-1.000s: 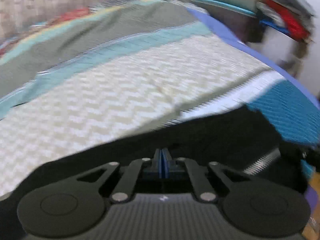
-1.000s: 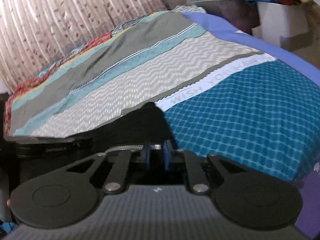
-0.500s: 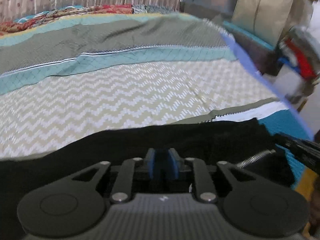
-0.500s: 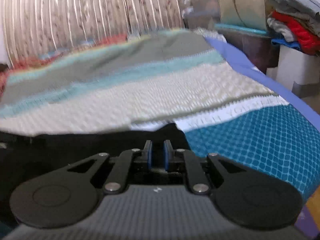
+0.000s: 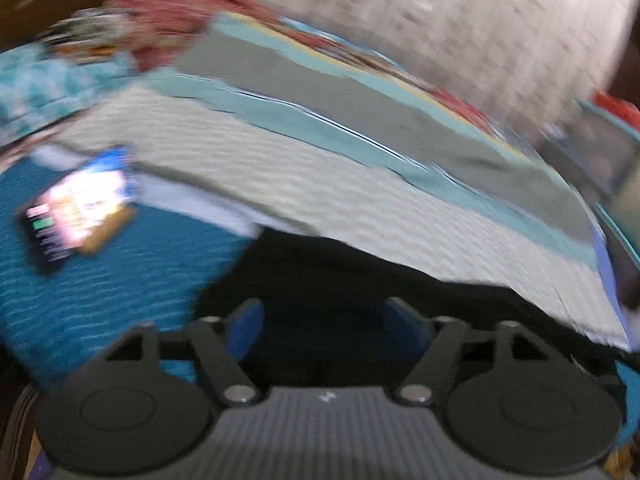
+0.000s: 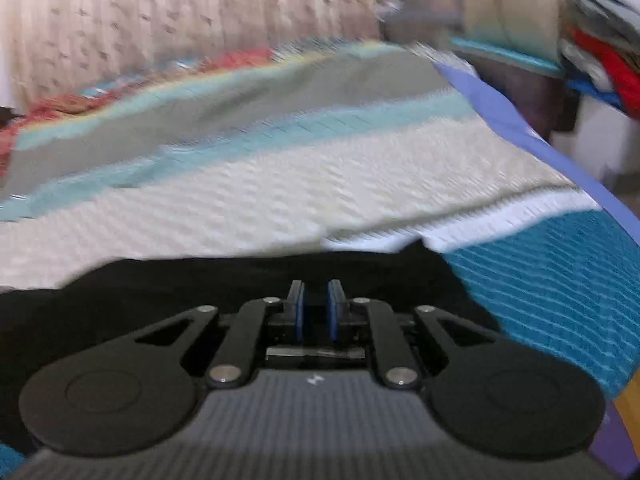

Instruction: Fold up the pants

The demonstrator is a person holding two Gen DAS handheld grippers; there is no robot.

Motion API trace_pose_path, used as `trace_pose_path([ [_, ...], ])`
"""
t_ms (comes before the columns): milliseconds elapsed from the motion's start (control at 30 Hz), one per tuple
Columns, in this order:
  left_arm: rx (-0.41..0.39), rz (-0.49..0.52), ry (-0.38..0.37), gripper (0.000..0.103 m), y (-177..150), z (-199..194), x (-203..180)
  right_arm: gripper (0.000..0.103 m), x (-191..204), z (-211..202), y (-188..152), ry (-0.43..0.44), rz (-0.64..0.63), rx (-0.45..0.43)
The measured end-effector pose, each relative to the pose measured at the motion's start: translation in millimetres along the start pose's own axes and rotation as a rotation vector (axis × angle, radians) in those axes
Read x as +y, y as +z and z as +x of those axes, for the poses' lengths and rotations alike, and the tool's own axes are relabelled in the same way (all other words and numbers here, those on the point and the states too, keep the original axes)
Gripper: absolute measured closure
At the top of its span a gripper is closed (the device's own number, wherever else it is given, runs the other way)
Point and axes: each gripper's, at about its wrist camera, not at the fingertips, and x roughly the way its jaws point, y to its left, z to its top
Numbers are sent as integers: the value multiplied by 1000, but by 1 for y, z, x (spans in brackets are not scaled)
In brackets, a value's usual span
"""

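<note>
Bedspread (image 6: 280, 184): striped, covering the bed. Pants (image 6: 240, 280): black, flat at near edge. Left gripper (image 5: 324, 320): jaws wide, just opened, over pants, gripping nothing. Right gripper (image 6: 314, 312): narrow gap; hold unclear. Phone (image 5: 76, 208): lit, far left.

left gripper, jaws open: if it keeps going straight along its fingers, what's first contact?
Most likely the black pants. The left gripper, whose jaws have just been opening with nothing pressed between the pads, points down at that dark fabric lying on the striped bedspread. The frame is blurred, so depth is uncertain.
</note>
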Motion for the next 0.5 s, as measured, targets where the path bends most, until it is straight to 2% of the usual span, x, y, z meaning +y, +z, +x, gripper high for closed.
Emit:
trace_pose_path([
  [67,-4,-67,19,17,-2,-2,26,87,31,6,-3,100,-39,46],
  [133,34,-141,20,17,-5,8,43,87,67,16,-10,188,-90,113],
  [200,77,-198,-15,14,-10,21,49,87,99,29,-14,275,-115,189],
  [267,118,-250,-45,5,-13,36,53,87,128,41,-18,358,-130,256],
  [400,176,-385,-99,4,-26,62,78,87,178,55,-20,509,-148,365],
  [500,142,-446,-125,3,-27,75,83,87,209,67,-24,591,-129,450],
])
